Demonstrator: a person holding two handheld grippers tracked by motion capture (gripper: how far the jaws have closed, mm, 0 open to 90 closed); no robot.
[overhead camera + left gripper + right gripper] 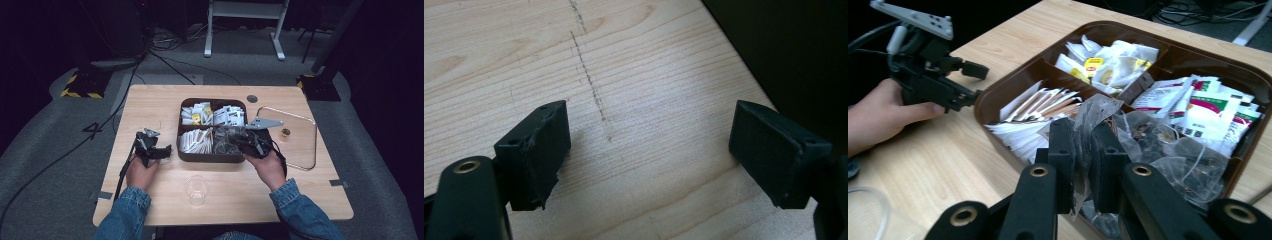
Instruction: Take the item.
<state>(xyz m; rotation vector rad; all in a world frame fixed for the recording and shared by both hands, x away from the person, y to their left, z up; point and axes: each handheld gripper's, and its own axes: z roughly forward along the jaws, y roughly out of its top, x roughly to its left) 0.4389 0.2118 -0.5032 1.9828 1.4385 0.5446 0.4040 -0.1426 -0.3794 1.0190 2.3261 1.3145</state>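
Here the right gripper (1082, 165) has its jaws drawn nearly together, clamped on a clear tea-bag sachet (1093, 120). The sachet stands roughly upright between the pads, long axis vertical, top edge above the jaw tips. It is at the near right compartment of the brown divided tray (186, 156), over a pile of similar clear sachets (1173, 150). The near left compartment holds white and brown stick packets (1033, 112), lying with their long axes across the compartment; the two far compartments hold paper tea packets (1108, 62).

The left gripper (649, 145) rests low over bare wooden table (649, 65), jaws wide apart and holding nothing. In the high view it sits just left of the tray, apart from the wall.

A clear plastic cup (196, 189) stands near the table's front edge, between the two forearms. A clear lid (300, 137) with a small brass knob lies right of the tray. Open tabletop remains at the left and along the front edge.
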